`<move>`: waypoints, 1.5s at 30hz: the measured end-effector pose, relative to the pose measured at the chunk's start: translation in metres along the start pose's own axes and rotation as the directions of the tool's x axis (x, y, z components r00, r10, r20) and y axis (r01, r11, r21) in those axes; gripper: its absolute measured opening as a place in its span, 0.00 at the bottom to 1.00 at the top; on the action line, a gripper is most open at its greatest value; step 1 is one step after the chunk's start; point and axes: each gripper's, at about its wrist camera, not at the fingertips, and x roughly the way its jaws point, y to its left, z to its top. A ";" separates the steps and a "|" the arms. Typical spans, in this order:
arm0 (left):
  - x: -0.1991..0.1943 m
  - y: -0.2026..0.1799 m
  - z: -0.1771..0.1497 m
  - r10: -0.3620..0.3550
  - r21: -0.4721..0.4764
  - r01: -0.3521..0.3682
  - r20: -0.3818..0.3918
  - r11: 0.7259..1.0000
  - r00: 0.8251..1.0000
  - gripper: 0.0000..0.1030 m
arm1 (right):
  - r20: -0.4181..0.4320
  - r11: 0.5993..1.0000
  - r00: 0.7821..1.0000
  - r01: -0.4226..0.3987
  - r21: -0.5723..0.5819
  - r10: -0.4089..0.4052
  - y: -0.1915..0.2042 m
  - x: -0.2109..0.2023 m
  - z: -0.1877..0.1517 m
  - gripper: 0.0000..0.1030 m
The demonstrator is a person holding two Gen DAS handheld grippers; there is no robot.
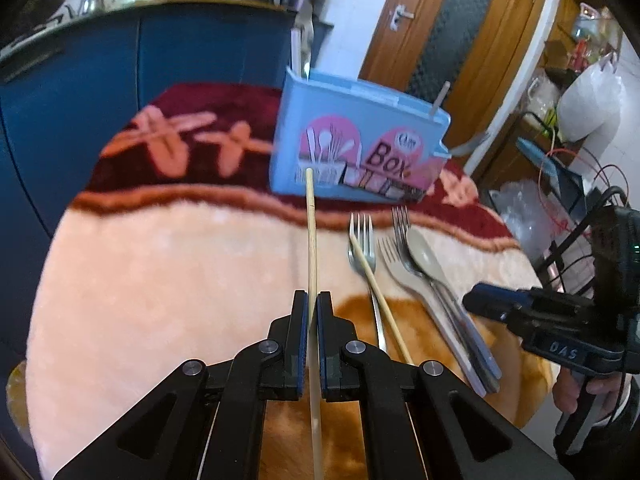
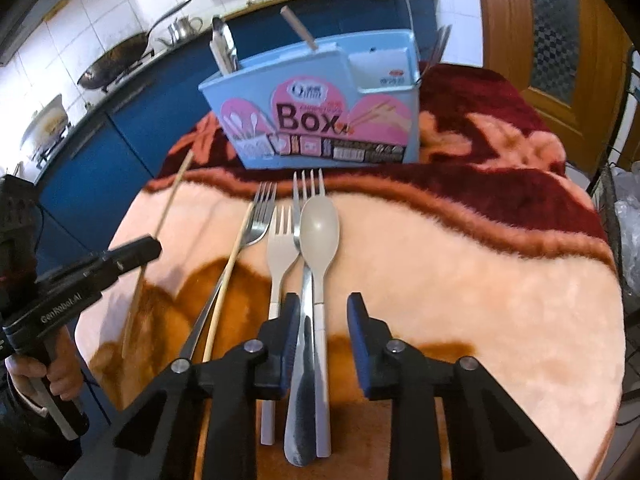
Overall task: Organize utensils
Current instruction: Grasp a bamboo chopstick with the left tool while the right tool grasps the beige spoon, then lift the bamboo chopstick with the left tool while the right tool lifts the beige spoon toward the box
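Note:
My left gripper (image 1: 313, 300) is shut on a thin wooden chopstick (image 1: 310, 232) that points toward the blue utensil box (image 1: 352, 148) at the table's back. A second chopstick (image 1: 380, 300) lies across a metal fork (image 1: 362, 240). In the right wrist view, my right gripper (image 2: 324, 308) stands open over the handles of a beige spoon (image 2: 320, 224) and a metal fork (image 2: 308, 188), with a gap at the right pad. A beige fork (image 2: 282, 240), another metal fork (image 2: 260, 216) and the loose chopstick (image 2: 232, 272) lie to its left. The left gripper (image 2: 148, 248) holds its chopstick (image 2: 172, 200) at far left.
The blue box (image 2: 320, 112) holds several handles and stands on a plush red and peach cloth (image 2: 480, 260) over a round table. Blue cabinets (image 2: 120, 128) with a wok (image 2: 116, 60) run behind. A wooden door (image 1: 452, 40) and plastic bags (image 1: 588, 100) are to the right.

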 end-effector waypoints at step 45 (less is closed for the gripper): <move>-0.028 -0.010 0.094 -0.049 -0.014 0.066 0.521 0.998 0.852 0.04 | 0.529 0.996 0.848 -0.080 0.043 0.045 -0.018 -0.069 0.029 0.08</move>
